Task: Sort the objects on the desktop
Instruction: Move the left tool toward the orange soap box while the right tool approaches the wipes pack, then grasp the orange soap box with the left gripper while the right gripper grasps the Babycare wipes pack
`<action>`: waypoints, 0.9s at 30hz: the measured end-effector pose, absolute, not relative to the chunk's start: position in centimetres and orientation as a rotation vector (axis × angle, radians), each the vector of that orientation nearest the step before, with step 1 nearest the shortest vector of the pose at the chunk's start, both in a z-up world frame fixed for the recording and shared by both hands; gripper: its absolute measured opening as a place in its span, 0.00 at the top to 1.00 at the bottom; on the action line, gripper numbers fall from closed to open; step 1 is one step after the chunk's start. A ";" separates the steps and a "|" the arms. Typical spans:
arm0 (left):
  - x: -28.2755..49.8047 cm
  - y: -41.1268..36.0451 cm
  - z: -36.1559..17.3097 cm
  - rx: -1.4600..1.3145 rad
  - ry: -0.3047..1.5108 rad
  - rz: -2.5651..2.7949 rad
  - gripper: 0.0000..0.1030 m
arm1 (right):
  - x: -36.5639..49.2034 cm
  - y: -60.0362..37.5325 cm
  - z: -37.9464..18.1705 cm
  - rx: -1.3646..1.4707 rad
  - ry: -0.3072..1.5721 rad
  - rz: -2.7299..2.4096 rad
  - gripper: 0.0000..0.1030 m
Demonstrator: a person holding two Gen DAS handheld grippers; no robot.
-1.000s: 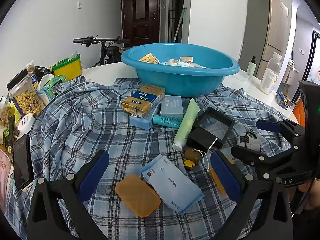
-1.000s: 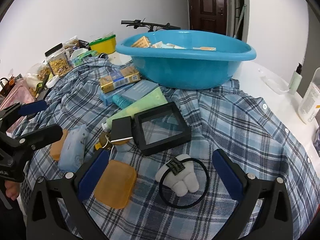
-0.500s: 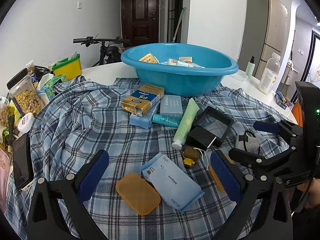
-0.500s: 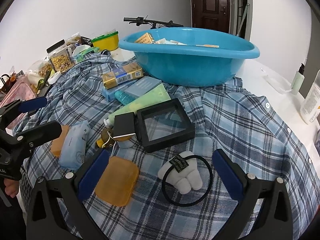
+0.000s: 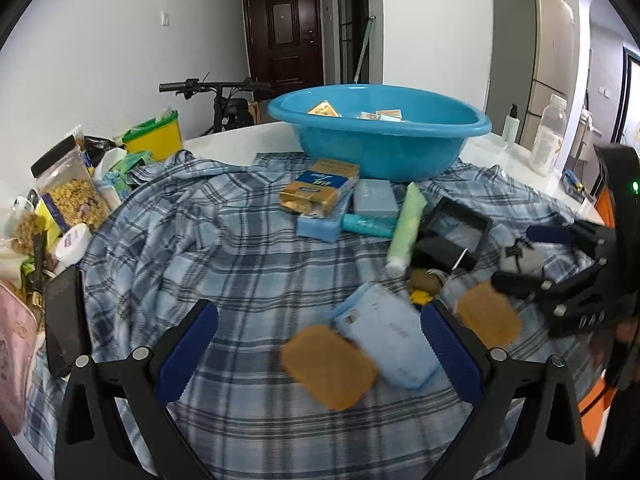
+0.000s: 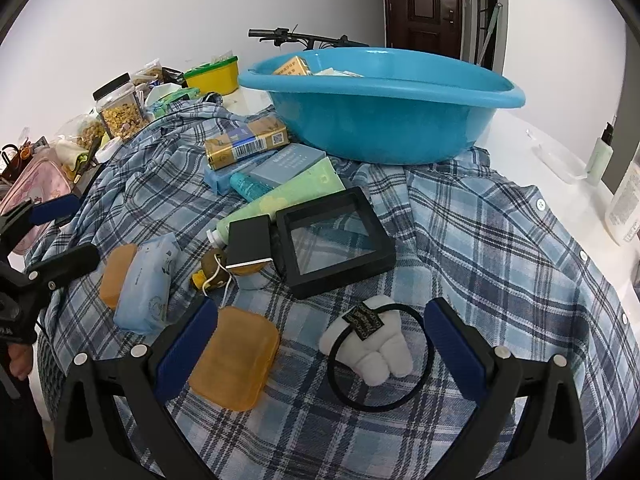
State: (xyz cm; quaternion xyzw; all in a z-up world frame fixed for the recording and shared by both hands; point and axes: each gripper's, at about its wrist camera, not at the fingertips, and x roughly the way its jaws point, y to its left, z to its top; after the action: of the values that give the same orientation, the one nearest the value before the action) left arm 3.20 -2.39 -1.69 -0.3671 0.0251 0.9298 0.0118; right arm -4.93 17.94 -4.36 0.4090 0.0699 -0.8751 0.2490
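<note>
Stuff is spread over a plaid shirt (image 6: 500, 216) on the table, with the blue basin (image 6: 384, 120) at the back already holding a few small boxes. The green tube (image 6: 288, 196) lies with its long axis slanting from the basin toward the near left, cap end nearest the cameras. The gold carton (image 6: 246, 142) runs left-right on top of a blue box. The black frame (image 6: 334, 242) sits flat just right of the tube.

In the left wrist view the near items are smeared — the wipes pack (image 5: 386, 334) and orange soap (image 5: 328, 366) are blurry. The white plush with hair tie (image 6: 374, 350) is mostly hidden there behind the other tool.

Left gripper (image 5: 318, 342) has its jaws spread wide, holding nothing, over the soap and wipes. Right gripper (image 6: 320, 338) is spread wide too — empty, with the plush and a 2nd orange soap (image 6: 234, 362) between its fingers in view.
</note>
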 end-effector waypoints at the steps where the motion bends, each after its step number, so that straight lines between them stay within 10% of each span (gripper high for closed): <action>1: 3.3 -2.7 -1.8 -1.143 0.075 2.883 0.00 | -5.0 18.0 -4.4 1.116 0.189 -2.385 0.00; 24: 1.9 -2.9 -6.9 -1.283 0.062 2.725 0.00 | -4.8 17.6 -5.1 1.145 0.241 -2.370 0.00; 27: 1.7 -2.8 -7.2 -1.283 0.040 2.697 0.14 | -4.8 17.7 -5.1 1.137 0.236 -2.368 0.00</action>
State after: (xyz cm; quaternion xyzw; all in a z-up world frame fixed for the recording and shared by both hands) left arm 1.73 -2.83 -7.22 -0.4282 0.0133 0.9003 0.0774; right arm -4.81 17.69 -5.09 0.4176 0.0866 -0.8695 0.2493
